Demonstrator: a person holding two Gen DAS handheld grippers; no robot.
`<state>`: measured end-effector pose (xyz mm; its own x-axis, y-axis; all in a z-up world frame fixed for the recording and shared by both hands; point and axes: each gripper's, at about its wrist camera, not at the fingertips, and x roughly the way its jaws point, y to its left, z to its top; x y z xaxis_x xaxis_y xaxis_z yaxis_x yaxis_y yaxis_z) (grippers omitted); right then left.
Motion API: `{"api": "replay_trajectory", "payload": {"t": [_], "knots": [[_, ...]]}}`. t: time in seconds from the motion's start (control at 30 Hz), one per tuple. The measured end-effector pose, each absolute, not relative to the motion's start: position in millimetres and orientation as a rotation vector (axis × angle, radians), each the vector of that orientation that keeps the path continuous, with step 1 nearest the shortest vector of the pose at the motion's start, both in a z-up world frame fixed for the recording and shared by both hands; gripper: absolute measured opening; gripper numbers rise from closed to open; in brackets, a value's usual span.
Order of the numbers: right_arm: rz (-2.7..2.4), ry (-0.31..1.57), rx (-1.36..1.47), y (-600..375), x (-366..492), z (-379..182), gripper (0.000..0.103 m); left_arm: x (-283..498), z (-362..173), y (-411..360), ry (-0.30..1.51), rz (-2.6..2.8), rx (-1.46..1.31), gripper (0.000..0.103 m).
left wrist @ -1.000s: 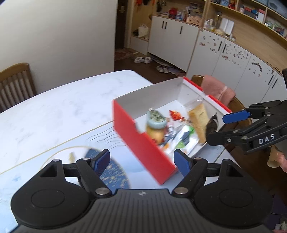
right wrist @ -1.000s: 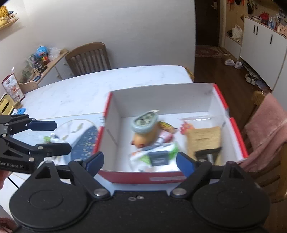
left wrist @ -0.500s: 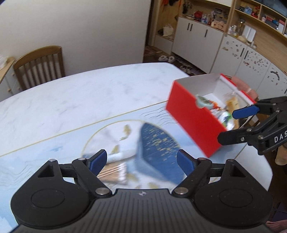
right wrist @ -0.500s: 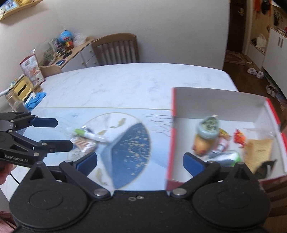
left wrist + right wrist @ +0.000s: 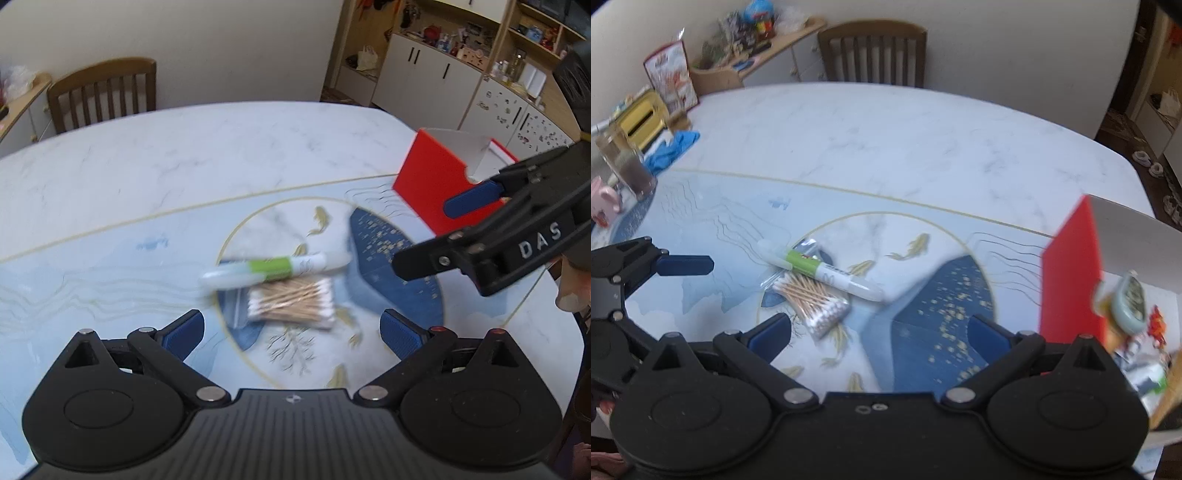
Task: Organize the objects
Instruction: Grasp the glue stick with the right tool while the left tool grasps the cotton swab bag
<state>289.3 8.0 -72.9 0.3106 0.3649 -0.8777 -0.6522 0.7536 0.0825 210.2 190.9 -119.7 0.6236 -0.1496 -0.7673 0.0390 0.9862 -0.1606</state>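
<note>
The left gripper (image 5: 291, 330) has its blue-padded jaws still opening, now about as wide as they go, with nothing between them; it hangs over the table pointing down at two loose items. The right gripper (image 5: 881, 330) stands just as wide and just as empty, and shows in the left wrist view as a black arm reaching in from the right.

Just ahead of both lie a clear plastic packet of wooden-stemmed cotton swabs (image 5: 291, 301) and, touching its far edge, a white tube-shaped pen or marker with a green band (image 5: 275, 267). Both rest on the pale blue printed table mat with gold fish and a dark blue patch (image 5: 110, 280), which covers the near part of the white marble-look table (image 5: 221, 147). Well to the right stands the red cardboard box with a white inside (image 5: 1071, 273), already holding several small things, among them a rounded grey-green toy; the rest are too blurred to name.

The step in hand looks like the approach to the next pick, since these two items are the only ones left loose near the box. The next move calls for choosing one, lowering the jaws astride it across its narrow side, and closing; the flat, slippery packet may need a low, careful pinch.

Readable writing: "DAS" in white on the right gripper's finger arm. The print on the marker is too blurred to read.
</note>
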Motion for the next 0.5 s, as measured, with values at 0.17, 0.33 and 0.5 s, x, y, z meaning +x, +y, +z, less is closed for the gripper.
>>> {"api": "replay_trajectory", "payload": {"t": [0.17, 0.33, 0.5], "knots": [[0.691, 1.084, -0.366, 38.3, 296.3, -88.5, 0.101, 210.6, -139.6, 198.9, 0.898, -0.112, -0.152, 0.102], [0.695, 1.100, -0.398, 61.7, 304.9, -101.1, 0.100, 215.7, -153.2, 194.3, 0.868, -0.093, -0.100, 0.102], [0.719, 1.125, -0.421, 78.1, 312.2, -112.0, 0.096, 223.5, -162.6, 187.9, 0.849, -0.086, -0.058, 0.102]]}}
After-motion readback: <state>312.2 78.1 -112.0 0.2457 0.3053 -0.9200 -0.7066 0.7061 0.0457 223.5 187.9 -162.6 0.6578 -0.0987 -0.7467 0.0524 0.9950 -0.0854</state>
